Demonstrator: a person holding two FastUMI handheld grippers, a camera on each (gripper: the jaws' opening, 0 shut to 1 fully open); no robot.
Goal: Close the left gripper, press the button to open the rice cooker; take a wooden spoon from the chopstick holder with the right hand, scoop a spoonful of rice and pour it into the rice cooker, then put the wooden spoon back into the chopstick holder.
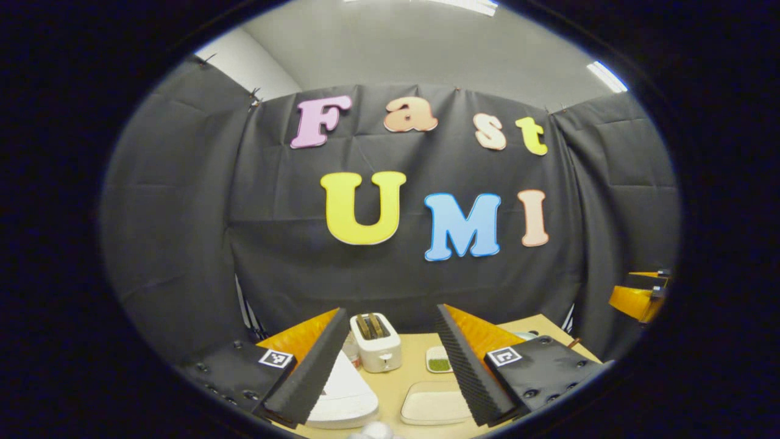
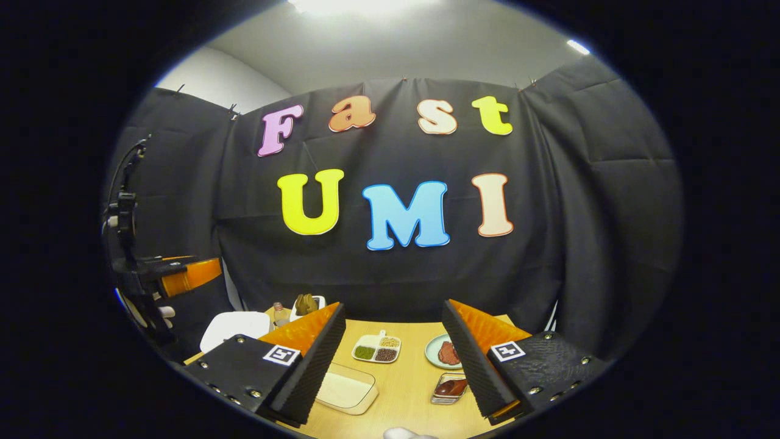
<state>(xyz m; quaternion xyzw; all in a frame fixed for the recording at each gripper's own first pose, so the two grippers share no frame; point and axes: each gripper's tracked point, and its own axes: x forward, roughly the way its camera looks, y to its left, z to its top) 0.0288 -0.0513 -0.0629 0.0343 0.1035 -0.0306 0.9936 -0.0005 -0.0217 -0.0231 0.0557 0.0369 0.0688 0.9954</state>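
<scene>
Divided dish [image 2: 376, 348] holds green, tan and dark grains; plate [image 2: 445, 352] holds meat. Left tool [image 1: 390, 366] and right tool [image 2: 393, 366]: fingers spread wide, holding nothing.

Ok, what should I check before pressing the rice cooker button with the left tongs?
1. Left tongs shut for pressing: not ok, open.
2. Rice cooker lid down: ok, looks shut.
3. Its button located: cannot tell.
4. Right tongs empty: ok, open.
5. Chopstick holder stocked: ok, brown utensils stand in it; spoon cannot tell.
</scene>
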